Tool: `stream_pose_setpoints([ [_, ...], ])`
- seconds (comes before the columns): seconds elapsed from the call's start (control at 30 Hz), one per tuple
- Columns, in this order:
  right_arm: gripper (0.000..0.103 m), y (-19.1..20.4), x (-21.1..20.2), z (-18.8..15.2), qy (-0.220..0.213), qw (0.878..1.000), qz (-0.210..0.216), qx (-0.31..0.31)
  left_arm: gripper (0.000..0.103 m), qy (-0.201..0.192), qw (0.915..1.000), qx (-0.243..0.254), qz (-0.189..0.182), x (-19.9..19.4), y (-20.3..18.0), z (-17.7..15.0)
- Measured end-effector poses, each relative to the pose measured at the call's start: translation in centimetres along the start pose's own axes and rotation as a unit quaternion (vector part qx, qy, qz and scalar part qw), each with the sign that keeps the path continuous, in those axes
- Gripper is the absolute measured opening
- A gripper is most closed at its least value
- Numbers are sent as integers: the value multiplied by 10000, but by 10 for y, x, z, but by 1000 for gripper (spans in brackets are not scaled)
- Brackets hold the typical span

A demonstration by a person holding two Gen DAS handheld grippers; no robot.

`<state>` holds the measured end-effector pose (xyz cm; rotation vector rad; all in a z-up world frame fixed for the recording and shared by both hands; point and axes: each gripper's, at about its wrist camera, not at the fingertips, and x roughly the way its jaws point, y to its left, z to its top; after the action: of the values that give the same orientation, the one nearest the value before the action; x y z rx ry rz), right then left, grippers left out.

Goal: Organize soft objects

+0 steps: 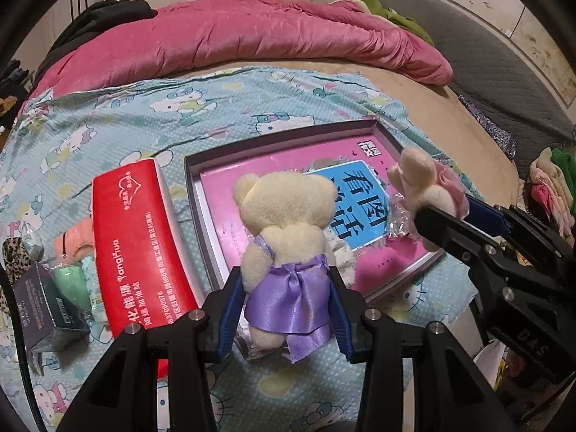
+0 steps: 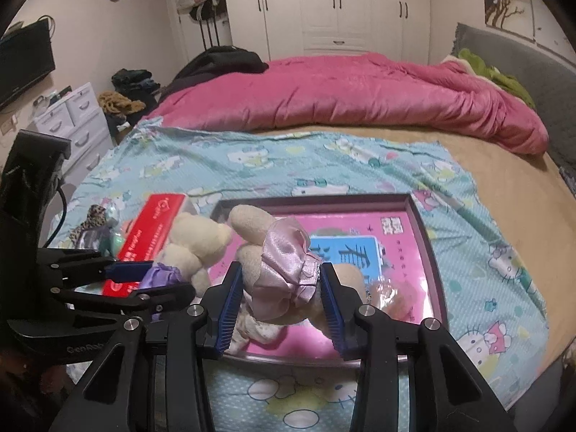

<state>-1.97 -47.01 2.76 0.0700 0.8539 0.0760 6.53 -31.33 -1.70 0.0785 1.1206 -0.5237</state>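
Note:
My left gripper [image 1: 286, 284] is shut on a cream teddy bear in a purple satin dress [image 1: 284, 237], held upright at the near edge of a shallow box lid [image 1: 194, 187] with a pink and blue picture bottom. My right gripper [image 2: 279, 288] is shut on a cream plush in a pink satin dress [image 2: 284, 262], held over the same box [image 2: 428, 252]. In the left wrist view the right gripper [image 1: 464, 216] comes in from the right with that plush [image 1: 421, 180]. In the right wrist view the left gripper [image 2: 144, 280] and purple-dressed bear [image 2: 194, 241] are at the left.
A red tissue pack [image 1: 140, 244] lies left of the box on a Hello Kitty sheet [image 1: 144, 115]. Small soft items [image 1: 72, 252], a dark box [image 1: 46, 306] and a leopard-print piece [image 1: 14, 262] lie further left. A pink quilt [image 2: 360, 90] covers the far bed.

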Motion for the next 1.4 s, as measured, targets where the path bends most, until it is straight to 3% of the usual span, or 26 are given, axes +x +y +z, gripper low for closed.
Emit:
stream_pose_setpoints([
  [0.53,44,-11,40,-19,438,9990,97,58,45,190,9998,66,49,26,3,-3],
  [0.93,46,-27,65,-29,656,9970,-404,44,45,274,9995,114,128,42,0,-1],
  [1.17,58,-26,65,-29,554,9982,-197,111,45,321,9991,189,184,52,-6,0],
  [1.4,63,-28,61,-30,543,9981,-117,264,45,351,9988,272,224,58,-10,2],
])
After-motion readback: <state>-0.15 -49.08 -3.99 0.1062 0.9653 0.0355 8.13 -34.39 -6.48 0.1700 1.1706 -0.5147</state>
